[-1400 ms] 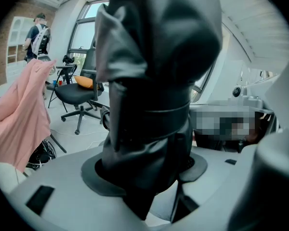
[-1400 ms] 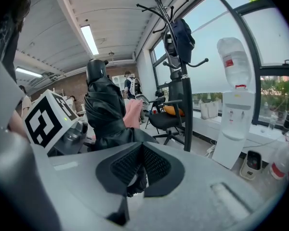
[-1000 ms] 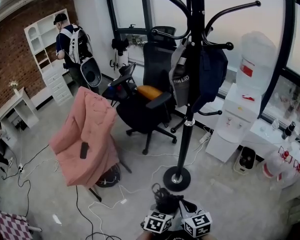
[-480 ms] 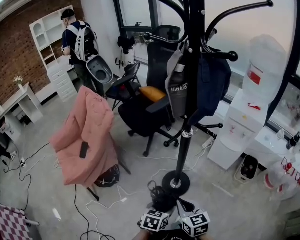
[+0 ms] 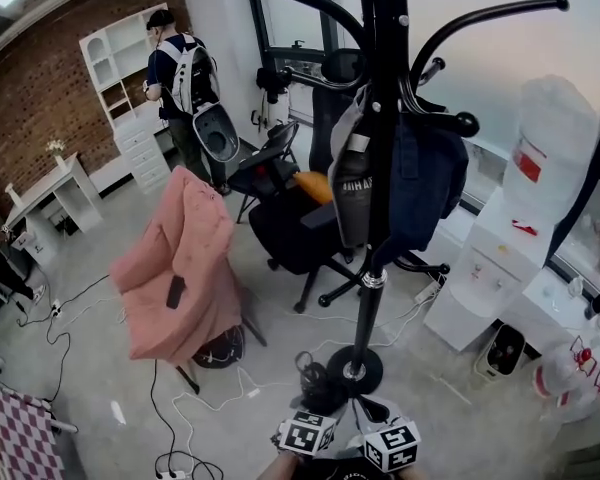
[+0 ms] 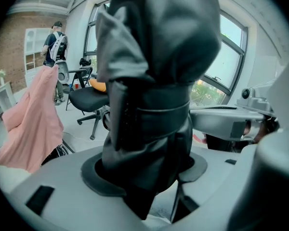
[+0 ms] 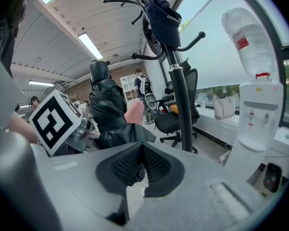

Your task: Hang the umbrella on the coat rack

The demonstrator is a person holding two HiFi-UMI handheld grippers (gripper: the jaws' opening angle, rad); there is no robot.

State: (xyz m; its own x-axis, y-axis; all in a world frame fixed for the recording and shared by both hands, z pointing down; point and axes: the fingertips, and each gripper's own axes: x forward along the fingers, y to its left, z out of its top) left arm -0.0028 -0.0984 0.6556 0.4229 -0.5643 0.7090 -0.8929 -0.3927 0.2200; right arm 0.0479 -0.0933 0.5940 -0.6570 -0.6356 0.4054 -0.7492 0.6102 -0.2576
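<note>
Now the coat rack (image 5: 387, 58) looms closer; left claw (image 6: 145, 176) grips the umbrella (image 6: 154, 81), right claw (image 7: 140, 165) closed.

Pink coat (image 5: 180, 268) slung over a chair, black office chair (image 5: 292, 236) right behind it, water dispenser (image 5: 495, 258) off to the side, cables (image 5: 170, 413) everywhere, person (image 5: 185, 73) at the white shelves (image 5: 115, 63).

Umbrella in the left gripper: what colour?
Black; the umbrella shows best in the left gripper view.

The grey left gripper (image 6: 143, 177) tilts steeply down, its jaws clamped around a folded black umbrella (image 6: 154, 81). Just beside it, the grey right gripper (image 7: 140, 165) points less steeply, its jaws pressed together.
</note>
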